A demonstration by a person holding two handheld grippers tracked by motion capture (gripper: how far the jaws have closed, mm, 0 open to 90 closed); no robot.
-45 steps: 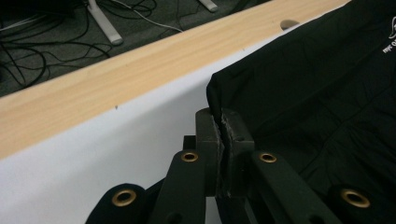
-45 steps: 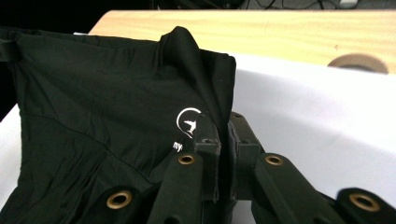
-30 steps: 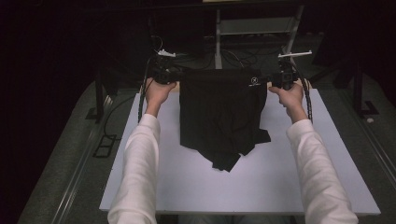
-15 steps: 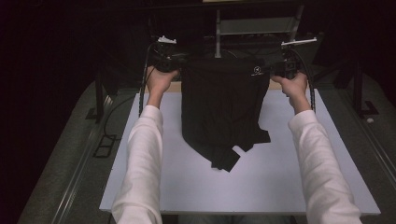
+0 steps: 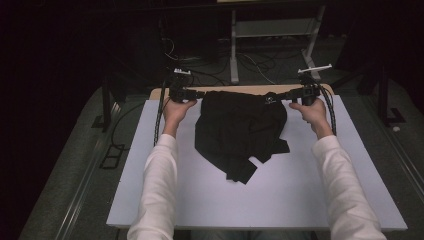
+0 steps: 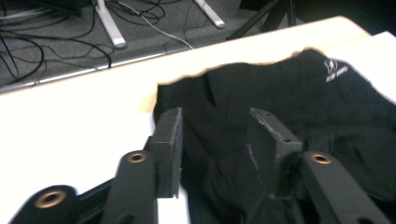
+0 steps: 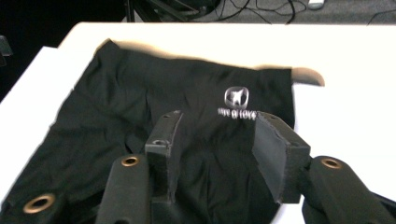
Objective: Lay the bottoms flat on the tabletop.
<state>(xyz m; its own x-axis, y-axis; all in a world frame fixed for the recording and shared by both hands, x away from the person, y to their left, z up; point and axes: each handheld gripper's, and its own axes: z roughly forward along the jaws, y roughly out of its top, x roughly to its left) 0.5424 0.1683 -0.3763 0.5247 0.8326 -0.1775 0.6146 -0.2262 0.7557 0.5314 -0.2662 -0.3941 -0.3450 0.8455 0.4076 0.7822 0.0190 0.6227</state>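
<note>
A black garment (image 5: pixel 240 130) with a small white logo (image 5: pixel 270 99) lies crumpled on the white table top (image 5: pixel 300 190), its upper edge near the far side. My left gripper (image 5: pixel 197 93) is at the garment's left top corner and my right gripper (image 5: pixel 287 93) at its right top corner. Both have just been opening. In the left gripper view the garment (image 6: pixel 289 102) lies slack under and between the spread jaws of the left gripper (image 6: pixel 217 114), and no pad presses on it. The right gripper (image 7: pixel 219 119) likewise stands open over the cloth (image 7: pixel 140 93) beside the logo (image 7: pixel 236 100).
A tan table edge (image 5: pixel 240 89) shows beyond the white top. Behind it, a metal stand (image 5: pixel 235 50) and loose cables (image 5: pixel 200 62) are on the dark floor. A dark tripod leg (image 5: pixel 385 95) stands at the right. The person's white sleeves (image 5: pixel 160 185) lie over the near table.
Both hands came down toward the far table edge. The garment, held up stretched between the shut grippers before, now lies slumped on the table, and both pairs of jaws stand apart.
</note>
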